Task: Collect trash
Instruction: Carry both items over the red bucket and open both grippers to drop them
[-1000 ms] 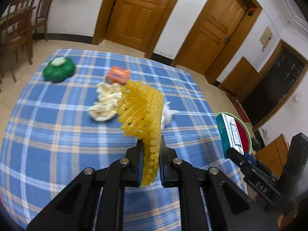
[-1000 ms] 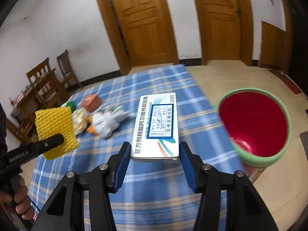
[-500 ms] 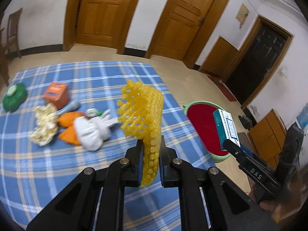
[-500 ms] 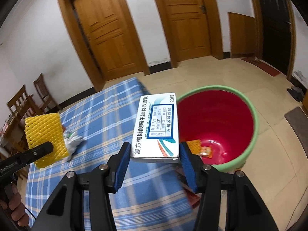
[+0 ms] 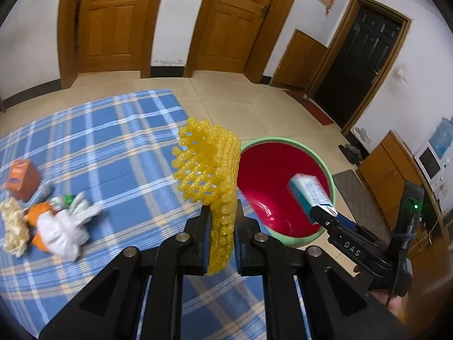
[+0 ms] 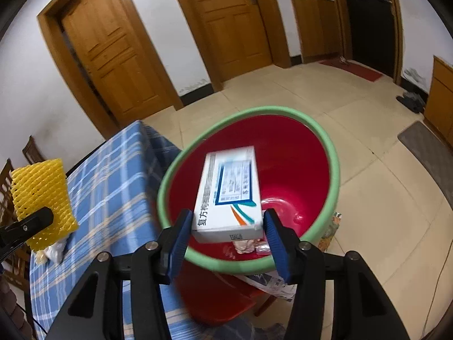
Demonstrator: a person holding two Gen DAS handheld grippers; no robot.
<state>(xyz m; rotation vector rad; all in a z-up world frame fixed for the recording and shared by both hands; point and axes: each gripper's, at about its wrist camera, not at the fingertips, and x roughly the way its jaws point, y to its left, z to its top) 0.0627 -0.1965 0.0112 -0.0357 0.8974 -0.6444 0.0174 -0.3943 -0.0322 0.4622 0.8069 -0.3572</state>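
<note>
A white medicine box (image 6: 226, 198) is seen loose between the parted right gripper (image 6: 226, 226) fingers above the red bin (image 6: 294, 153), while yellow foam netting (image 5: 211, 175) is clamped by the left gripper (image 5: 222, 218).

A glossy red plastic bin (image 6: 297, 175) with a smooth green rim. A white cardboard box (image 6: 229, 198) with a printed, slightly shiny face. A yellow foam net (image 5: 209, 170), soft and open-meshed. A woven checked tablecloth (image 5: 113, 147), matt. Matt black plastic gripper arms with metal screws. Varnished wooden doors (image 6: 113, 56). Smooth pale floor tiles (image 6: 382, 184).
</note>
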